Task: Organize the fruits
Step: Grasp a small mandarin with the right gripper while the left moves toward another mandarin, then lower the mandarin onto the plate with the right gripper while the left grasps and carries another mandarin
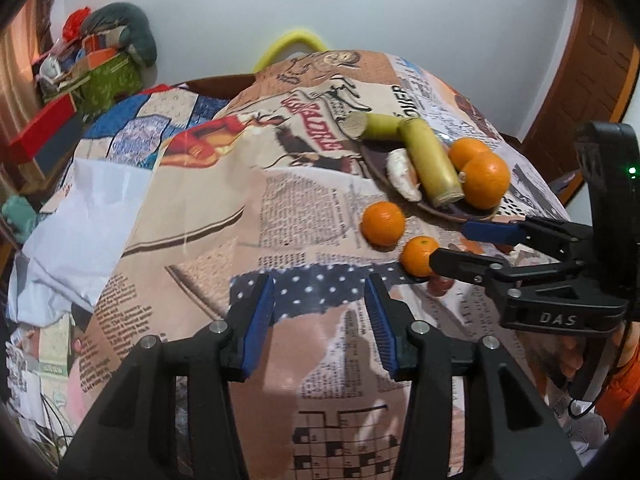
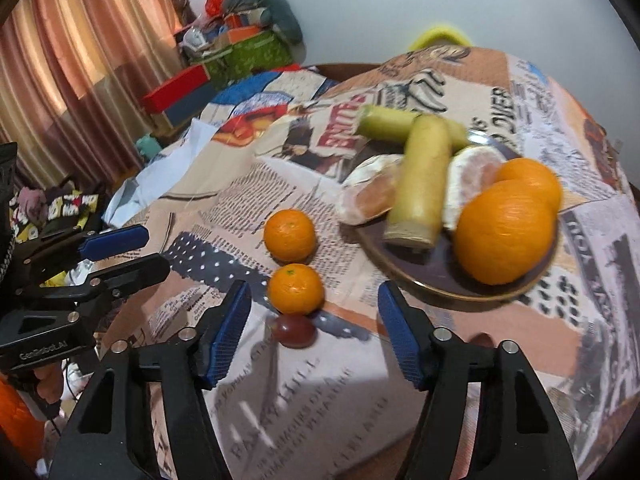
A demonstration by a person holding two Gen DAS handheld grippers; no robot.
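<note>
A dark plate (image 2: pixel 436 276) on the newspaper-print tablecloth holds two oranges (image 2: pixel 502 232), two yellow-green stalks (image 2: pixel 424 178) and peeled citrus pieces (image 2: pixel 370 194). Two small tangerines (image 2: pixel 290 234) (image 2: pixel 295 289) and a small dark red fruit (image 2: pixel 294 330) lie on the cloth left of the plate. My right gripper (image 2: pixel 314 328) is open, its fingers to either side of the red fruit and the near tangerine. My left gripper (image 1: pixel 320 316) is open and empty over bare cloth, left of the fruits (image 1: pixel 383 223). In the left wrist view the plate (image 1: pixel 452 208) sits at the right.
The table edge drops off at left to a white cloth (image 1: pixel 80 216). Behind it are a red box (image 1: pixel 40 136) and a green box with clutter (image 1: pixel 104 76). A yellow chair back (image 1: pixel 292 46) stands behind the table. Curtains (image 2: pixel 60 60) hang at left.
</note>
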